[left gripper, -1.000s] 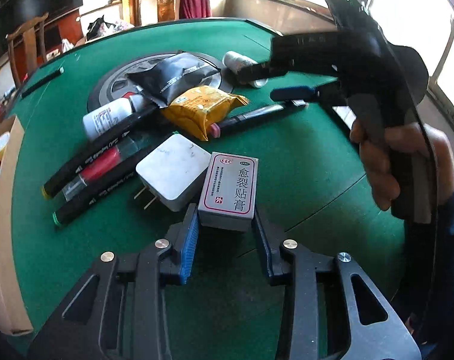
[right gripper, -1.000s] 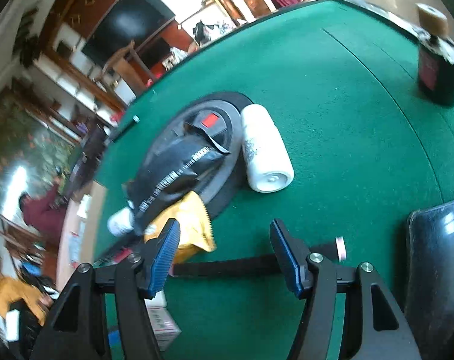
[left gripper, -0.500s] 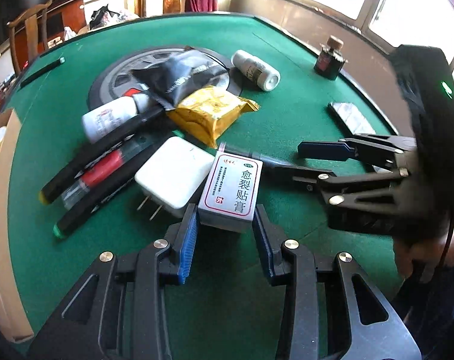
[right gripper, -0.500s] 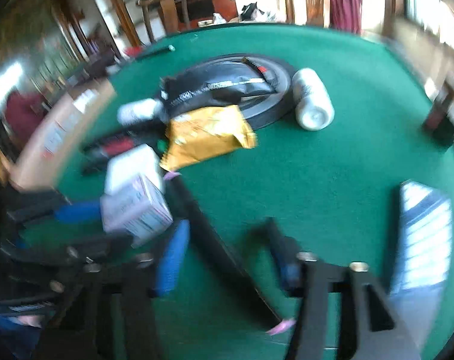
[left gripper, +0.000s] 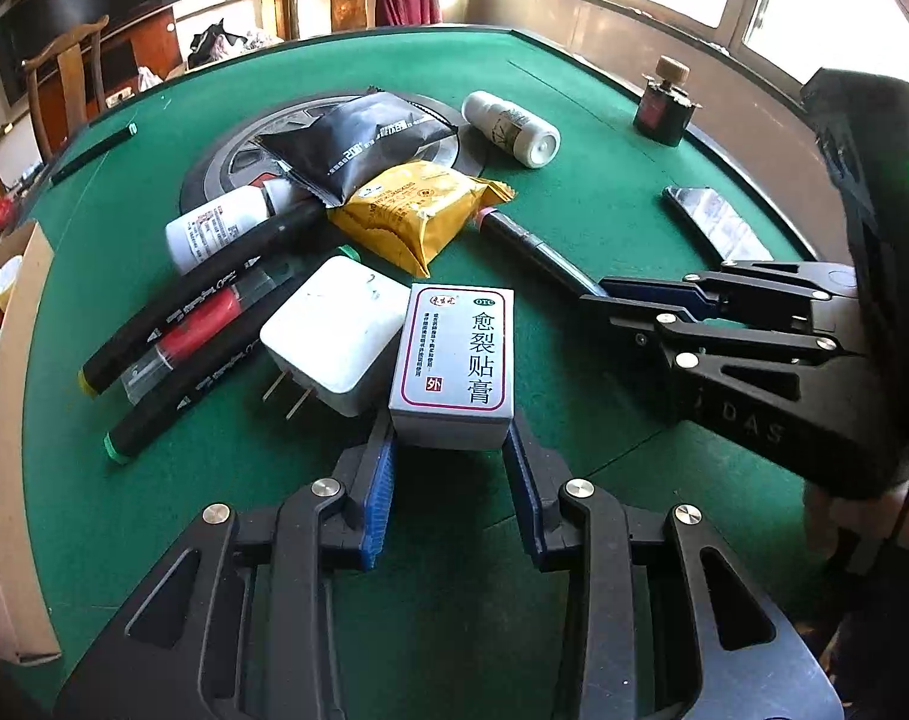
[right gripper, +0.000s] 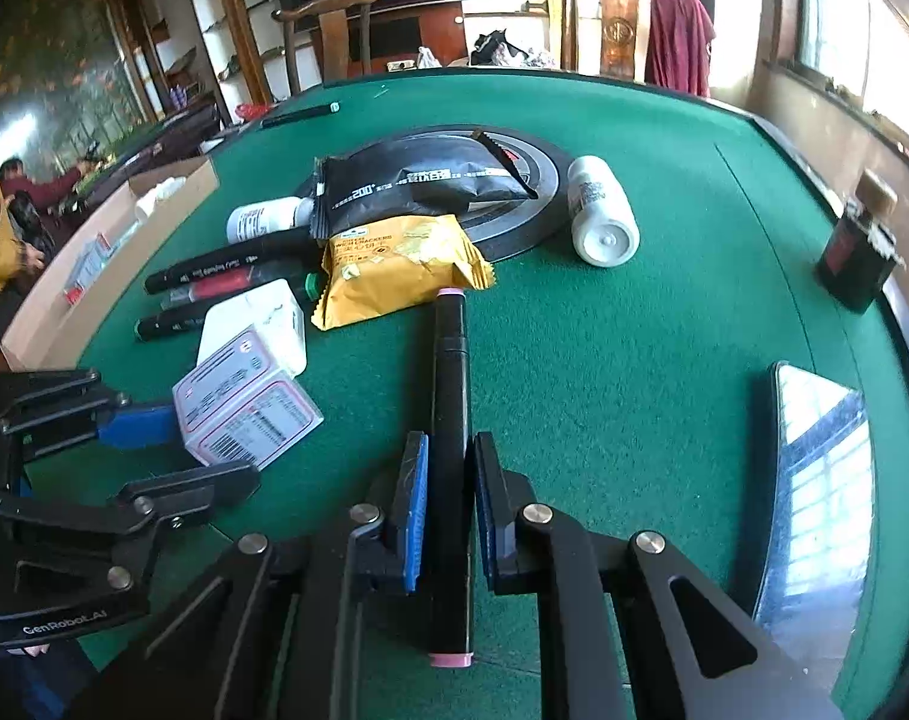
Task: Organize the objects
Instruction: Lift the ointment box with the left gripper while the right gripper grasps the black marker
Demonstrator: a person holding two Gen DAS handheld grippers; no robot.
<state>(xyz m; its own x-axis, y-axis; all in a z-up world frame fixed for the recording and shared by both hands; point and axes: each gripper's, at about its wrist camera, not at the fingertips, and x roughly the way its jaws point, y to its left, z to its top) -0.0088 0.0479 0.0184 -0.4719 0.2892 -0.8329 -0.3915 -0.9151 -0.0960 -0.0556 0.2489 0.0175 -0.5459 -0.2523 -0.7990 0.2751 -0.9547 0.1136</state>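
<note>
Your left tool pinches the medicine box, your right tool clamps the pink-capped marker — three more markers beside the charger.

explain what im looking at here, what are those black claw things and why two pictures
No robot here: a person holds a handheld gripper in each hand, and each gripper carries a fisheye camera looking out along its jaws. So each picture is one gripper's own view.

The left gripper has its jaws closed on a white medicine box. The right gripper has its jaws closed on a black marker with pink ends.

Both work over a green felt table. On it lie a yellow cracker packet, a black pouch, a white charger plug, more markers, white bottles and a phone.
</note>
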